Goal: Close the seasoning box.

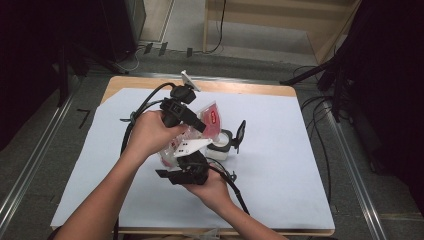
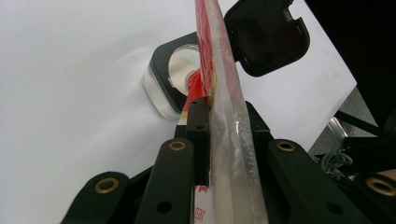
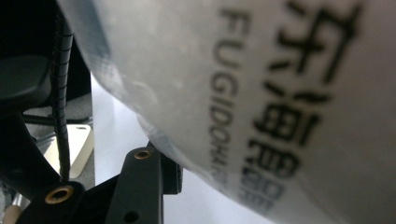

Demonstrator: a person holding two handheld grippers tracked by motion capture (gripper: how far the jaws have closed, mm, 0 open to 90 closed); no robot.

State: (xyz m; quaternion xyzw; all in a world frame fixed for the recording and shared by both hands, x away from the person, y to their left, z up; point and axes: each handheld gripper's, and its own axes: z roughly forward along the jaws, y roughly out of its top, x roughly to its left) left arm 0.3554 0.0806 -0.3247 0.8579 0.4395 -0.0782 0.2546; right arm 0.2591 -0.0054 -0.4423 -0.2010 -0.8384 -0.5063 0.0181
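White paper covers the table, where the left gripper and right gripper both pinch a floppy, slippery powder pouch, best gripped at its flat edge, above the open jar.

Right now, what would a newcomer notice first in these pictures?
First, the clear bag with red print, held at the middle of the white table sheet by the left gripper, whose jaws pinch it. Just right of it stands a small container with its black lid flipped open. The right gripper supports the bag from below.
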